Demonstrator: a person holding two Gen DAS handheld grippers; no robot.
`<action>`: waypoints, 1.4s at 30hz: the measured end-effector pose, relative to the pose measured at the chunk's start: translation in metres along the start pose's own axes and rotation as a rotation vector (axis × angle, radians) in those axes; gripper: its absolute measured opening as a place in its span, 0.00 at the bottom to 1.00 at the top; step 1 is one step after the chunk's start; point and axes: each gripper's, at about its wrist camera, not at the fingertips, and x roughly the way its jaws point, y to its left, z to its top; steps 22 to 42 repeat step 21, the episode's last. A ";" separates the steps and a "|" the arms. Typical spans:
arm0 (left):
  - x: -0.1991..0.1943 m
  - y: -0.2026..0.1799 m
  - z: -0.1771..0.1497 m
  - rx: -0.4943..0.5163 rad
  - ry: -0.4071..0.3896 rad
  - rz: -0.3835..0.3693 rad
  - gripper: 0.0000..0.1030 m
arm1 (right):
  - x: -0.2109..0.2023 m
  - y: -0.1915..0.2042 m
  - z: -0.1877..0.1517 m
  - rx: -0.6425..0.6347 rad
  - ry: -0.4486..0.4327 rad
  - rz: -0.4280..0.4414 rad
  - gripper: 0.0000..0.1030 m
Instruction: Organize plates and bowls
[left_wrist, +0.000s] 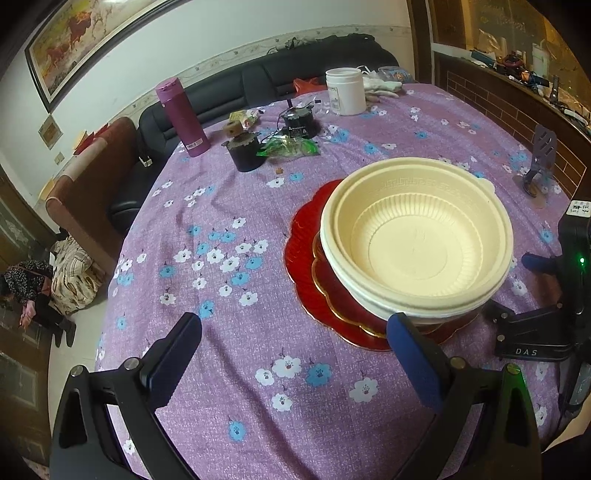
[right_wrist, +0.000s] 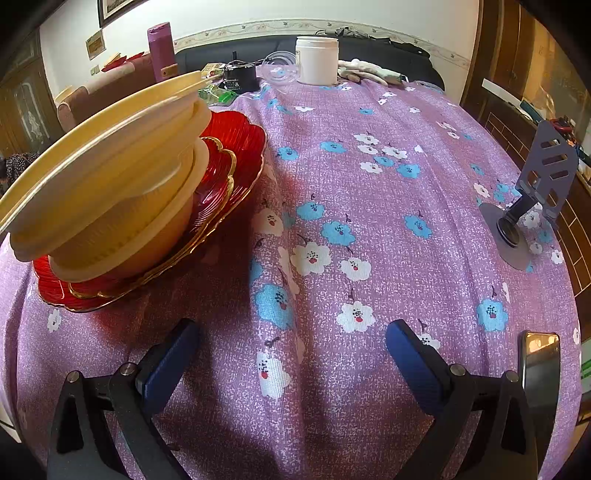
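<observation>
Holding both tools low over the purple flowered tablecloth (left_wrist: 221, 236), I have nothing gripped in either. My left gripper (left_wrist: 295, 332) stands wide apart at the bottom of its frame, its right-hand finger just in front of the stack's near edge. My right gripper (right_wrist: 291, 334) is equally wide, with only bare cloth between its fingers.

In the left view the stack sits right of centre: cream bowls (left_wrist: 417, 236) nested together, resting on a small red plate (left_wrist: 332, 291) with a gold rim, which lies on a larger red plate (left_wrist: 301, 240). In the right view that same pile fills the left side, and the bowls (right_wrist: 110, 184) look tilted, not seated flat.

I judge the gathering step nearly done, since I see no loose plate or bowl elsewhere. The flask (left_wrist: 181, 114), white jar (left_wrist: 345, 90) and phone stand (right_wrist: 535, 195) are apart from the pile and not my concern.

Next I would probably level the bowls, closing on a rim gently, since the thin plastic may flex and slide on the glassy plates.
</observation>
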 end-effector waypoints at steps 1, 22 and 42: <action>0.001 0.001 0.000 -0.003 0.001 -0.003 0.97 | 0.000 0.000 0.000 0.000 0.000 0.000 0.99; 0.004 0.016 -0.006 -0.062 0.025 -0.028 0.97 | 0.000 0.000 0.000 0.001 0.000 0.000 0.99; 0.004 0.016 -0.006 -0.062 0.025 -0.028 0.97 | 0.000 0.000 0.000 0.001 0.000 0.000 0.99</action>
